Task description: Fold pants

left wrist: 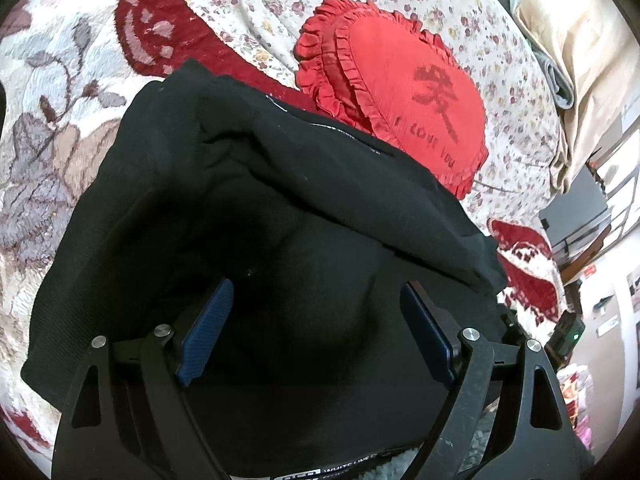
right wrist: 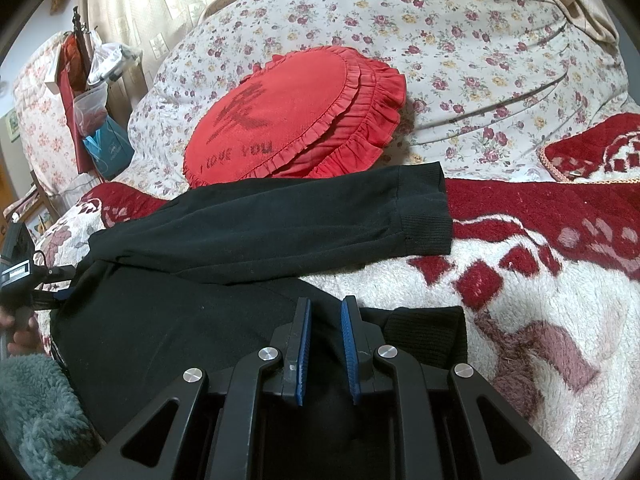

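Note:
Black pants lie on a red and white fleece blanket. In the left wrist view my left gripper is open wide, its blue pads on either side of the black cloth below. In the right wrist view one pant leg stretches to the right, ending in a ribbed cuff. A second cuff lies just right of my right gripper. The right gripper's jaws are close together with black cloth between the blue pads. The left gripper shows at the far left of that view.
A red frilled heart cushion reading "I LOVE YOU" lies just behind the pants on a floral quilt. It also shows in the left wrist view. A teal fluffy sleeve is at lower left. Bags hang at the far left.

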{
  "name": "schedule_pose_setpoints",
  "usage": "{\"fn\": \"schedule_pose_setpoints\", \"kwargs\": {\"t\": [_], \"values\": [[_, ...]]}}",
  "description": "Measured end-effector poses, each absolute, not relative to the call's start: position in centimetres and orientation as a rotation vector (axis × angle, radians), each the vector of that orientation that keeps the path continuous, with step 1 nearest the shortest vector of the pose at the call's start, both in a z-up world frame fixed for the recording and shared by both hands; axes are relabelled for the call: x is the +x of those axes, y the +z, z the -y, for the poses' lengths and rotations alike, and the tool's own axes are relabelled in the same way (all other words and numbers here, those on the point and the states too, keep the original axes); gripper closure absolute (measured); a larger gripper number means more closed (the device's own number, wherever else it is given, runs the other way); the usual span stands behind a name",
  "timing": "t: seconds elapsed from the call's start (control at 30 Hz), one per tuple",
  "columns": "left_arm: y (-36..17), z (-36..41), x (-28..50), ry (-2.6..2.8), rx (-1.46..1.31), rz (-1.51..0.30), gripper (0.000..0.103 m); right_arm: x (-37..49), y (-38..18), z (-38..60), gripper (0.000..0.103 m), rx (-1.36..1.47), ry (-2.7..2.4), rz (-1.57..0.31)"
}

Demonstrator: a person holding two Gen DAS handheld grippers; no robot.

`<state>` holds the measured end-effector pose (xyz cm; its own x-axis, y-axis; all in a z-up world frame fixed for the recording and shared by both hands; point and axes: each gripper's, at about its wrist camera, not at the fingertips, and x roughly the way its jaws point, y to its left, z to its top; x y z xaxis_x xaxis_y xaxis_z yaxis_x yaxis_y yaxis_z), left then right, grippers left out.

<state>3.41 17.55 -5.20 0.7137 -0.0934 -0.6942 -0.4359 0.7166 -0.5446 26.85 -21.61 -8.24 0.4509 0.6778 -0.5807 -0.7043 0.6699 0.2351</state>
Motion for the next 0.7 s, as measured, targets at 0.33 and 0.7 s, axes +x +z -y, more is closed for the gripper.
{"fn": "schedule_pose_setpoints", "kwargs": {"t": [0.33, 0.7], "values": [[-5.21, -17.67, 3.36, 0.211, -0.761, -0.769, 0.018, 26.82, -8.30, 21.55, 0.089, -0.040, 0.854, -0.698], [-5.36, -17.71, 3.00, 0.200, -0.787, -0.743, 0.018, 26.86, -8.31, 21.60, 0.089, -0.039, 0.854, -0.697]]}}
